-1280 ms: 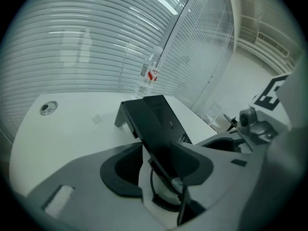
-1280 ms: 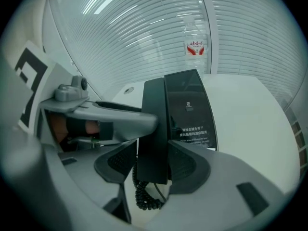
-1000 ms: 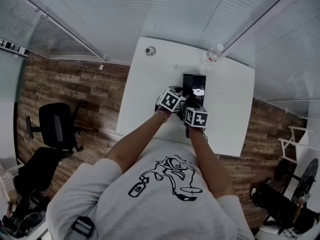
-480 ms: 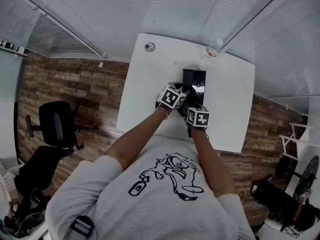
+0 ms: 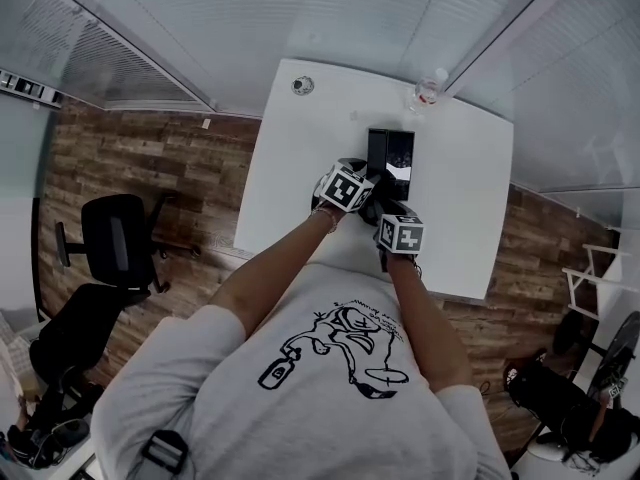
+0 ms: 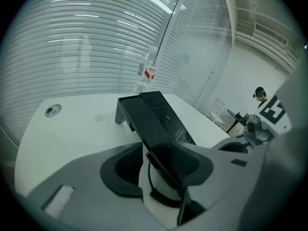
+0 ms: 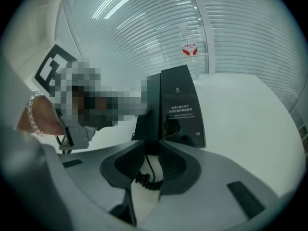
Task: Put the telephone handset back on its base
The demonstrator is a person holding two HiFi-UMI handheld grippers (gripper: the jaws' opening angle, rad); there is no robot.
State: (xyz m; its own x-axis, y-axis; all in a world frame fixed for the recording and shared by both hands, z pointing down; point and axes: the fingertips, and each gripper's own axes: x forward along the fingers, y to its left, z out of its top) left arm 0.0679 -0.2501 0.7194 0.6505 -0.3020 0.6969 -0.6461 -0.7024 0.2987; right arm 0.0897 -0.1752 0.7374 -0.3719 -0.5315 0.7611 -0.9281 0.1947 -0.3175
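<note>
The black telephone base (image 5: 400, 153) stands on the white table (image 5: 295, 168), its printed face (image 7: 183, 105) sloping up. The black handset (image 6: 149, 124) lies along the base's left side, with a coiled cord (image 7: 144, 179) at its near end. My right gripper (image 7: 152, 146) has just been closing and is now shut on the handset's near end (image 7: 153, 114). My left gripper (image 6: 161, 153) stands around the same end from the left. A strip of table shows between its left pad and the handset, so it is open.
A clear water bottle (image 5: 428, 90) stands at the table's far edge, behind the base. A round cable port (image 5: 302, 86) sits at the far left corner. A black office chair (image 5: 115, 248) stands on the wooden floor left of the table.
The right gripper has drawn slightly back from the phone, toward the table's near edge. The left gripper has kept its place beside the phone.
</note>
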